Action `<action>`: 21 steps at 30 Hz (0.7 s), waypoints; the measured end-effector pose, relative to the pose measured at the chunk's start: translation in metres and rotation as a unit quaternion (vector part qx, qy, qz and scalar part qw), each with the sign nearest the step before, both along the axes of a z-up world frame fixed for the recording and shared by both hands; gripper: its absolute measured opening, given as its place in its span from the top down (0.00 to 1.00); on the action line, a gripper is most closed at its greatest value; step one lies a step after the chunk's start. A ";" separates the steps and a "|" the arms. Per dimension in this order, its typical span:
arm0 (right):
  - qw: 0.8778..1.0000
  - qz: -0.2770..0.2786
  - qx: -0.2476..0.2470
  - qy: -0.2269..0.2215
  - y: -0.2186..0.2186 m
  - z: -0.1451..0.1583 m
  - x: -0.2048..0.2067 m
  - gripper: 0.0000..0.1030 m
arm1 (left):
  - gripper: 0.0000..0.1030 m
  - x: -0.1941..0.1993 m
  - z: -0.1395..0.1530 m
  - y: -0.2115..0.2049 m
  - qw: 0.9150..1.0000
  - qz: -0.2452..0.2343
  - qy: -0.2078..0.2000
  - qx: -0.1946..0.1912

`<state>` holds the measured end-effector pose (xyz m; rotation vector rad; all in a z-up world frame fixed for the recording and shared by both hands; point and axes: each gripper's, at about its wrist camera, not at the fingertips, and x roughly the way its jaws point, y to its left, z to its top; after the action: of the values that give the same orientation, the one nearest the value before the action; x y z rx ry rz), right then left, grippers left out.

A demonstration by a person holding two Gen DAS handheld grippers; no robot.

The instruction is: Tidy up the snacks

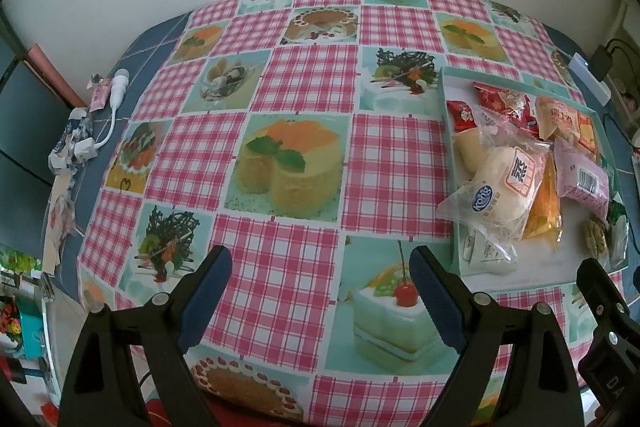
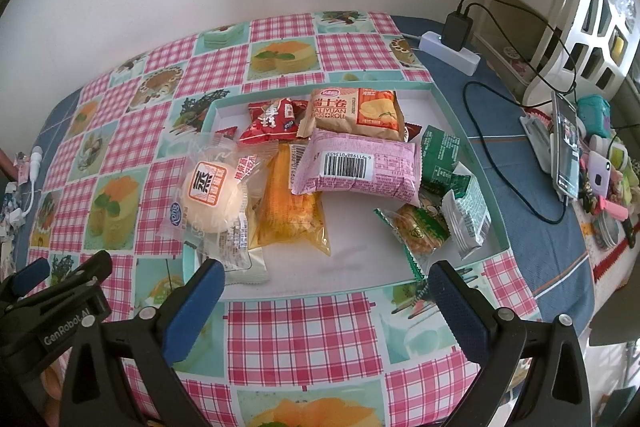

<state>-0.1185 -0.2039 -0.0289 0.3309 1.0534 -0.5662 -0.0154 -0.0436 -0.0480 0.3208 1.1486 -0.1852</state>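
Already gathered: I see the wrapped snacks lying in the shallow white tray with a teal rim (image 2: 464, 125) on the cake-print pink-check worktop (image 1: 288, 67).
Overhang: the round white bun in clear wrap (image 2: 210, 193) pokes over the tray's left rim.
Pile: the pink barcode packet (image 2: 360, 167) lies on the orange translucent packet (image 2: 290, 209); the tan Swiss-roll packet (image 2: 356, 113) sits behind.
Stage: heaped, not sorted; this fits a loose dump awaiting tidying or a finished gather.
Left gripper (image 1: 320, 295): released, holding nothing, over bare cloth.
Right gripper (image 2: 326, 301): spread wide, holding nothing, at the tray's near edge.
Hard to read: the small green packets (image 2: 436, 155) overlap; their count is unclear.
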 end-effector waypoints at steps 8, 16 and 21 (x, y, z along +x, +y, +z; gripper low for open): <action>1.000 0.002 0.000 0.001 0.000 -0.001 0.000 0.00 | 0.12 0.001 -0.001 0.001 1.000 0.002 0.004 0.001; 1.000 0.003 0.000 0.003 0.000 -0.001 0.001 0.00 | 0.12 0.001 -0.002 0.001 1.000 0.002 0.006 0.002; 1.000 0.003 0.000 0.002 0.001 -0.001 0.001 0.00 | 0.12 0.001 -0.003 0.002 1.000 0.003 0.007 0.003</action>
<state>-0.1178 -0.2031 -0.0297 0.3258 1.0584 -0.5629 -0.0139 -0.0421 -0.0512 0.3229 1.1642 -0.1790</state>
